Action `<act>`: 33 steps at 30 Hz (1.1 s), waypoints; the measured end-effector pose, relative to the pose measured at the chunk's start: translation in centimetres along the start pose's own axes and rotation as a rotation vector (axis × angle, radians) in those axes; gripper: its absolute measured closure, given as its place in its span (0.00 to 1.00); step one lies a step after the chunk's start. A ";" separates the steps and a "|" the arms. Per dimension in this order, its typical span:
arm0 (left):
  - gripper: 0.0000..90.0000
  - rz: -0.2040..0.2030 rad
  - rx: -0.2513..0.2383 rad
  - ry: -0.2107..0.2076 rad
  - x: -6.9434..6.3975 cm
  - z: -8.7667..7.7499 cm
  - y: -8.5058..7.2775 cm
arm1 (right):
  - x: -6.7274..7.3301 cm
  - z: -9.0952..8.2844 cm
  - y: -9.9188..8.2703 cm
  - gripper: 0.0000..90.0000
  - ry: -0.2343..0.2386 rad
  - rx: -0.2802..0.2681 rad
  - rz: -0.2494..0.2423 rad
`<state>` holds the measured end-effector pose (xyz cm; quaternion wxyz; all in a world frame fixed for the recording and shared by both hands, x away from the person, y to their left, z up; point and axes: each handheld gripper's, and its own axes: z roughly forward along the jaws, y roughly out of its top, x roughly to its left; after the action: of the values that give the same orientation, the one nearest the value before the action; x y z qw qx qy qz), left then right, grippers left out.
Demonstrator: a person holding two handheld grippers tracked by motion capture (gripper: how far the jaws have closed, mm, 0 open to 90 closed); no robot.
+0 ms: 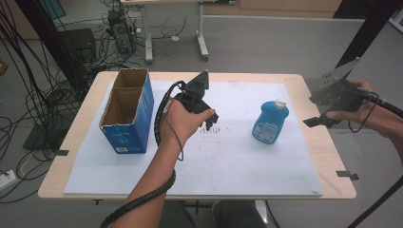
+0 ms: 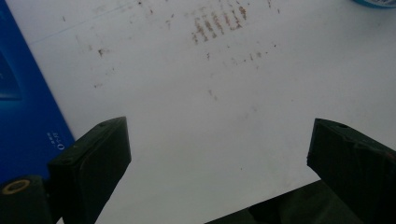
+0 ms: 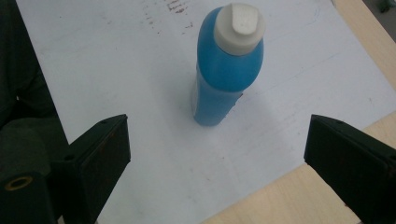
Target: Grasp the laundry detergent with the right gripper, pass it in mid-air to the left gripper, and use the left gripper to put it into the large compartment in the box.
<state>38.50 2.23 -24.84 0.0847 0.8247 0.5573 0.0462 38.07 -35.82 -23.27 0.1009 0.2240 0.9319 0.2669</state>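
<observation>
We looked along the left gripper (image 2: 219, 154) and found its two black jaws rising from the bottom edge, standing wide apart with nothing between them. Beneath them lay a flat white sheet (image 2: 196, 121) covering the table, marked with small rust-brown specks and a cluster of short brown streaks (image 2: 217, 22) near the top. At the left edge stood the glossy blue wall of a cardboard box (image 2: 23, 116), with small pale print low on it, close beside the left-hand jaw. In the top right corner we saw a sliver of a blue rounded object (image 2: 379, 2), too little to identify.
</observation>
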 end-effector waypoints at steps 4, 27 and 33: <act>0.07 0.004 0.008 0.008 0.0 0.2 0.0 | -0.2 0.7 -0.9 0.06 -0.004 -0.030 0.032; 0.07 0.009 0.014 0.018 0.2 0.9 0.1 | -0.3 8.1 -4.1 0.03 -0.049 -0.219 0.144; 0.07 0.016 0.014 0.015 0.2 1.1 0.1 | -0.3 9.6 -4.5 0.04 -0.067 -0.247 0.144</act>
<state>38.83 2.25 -25.93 0.0743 0.8294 0.5516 0.0490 39.65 -34.98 -33.75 0.1395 0.2848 0.8697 0.3783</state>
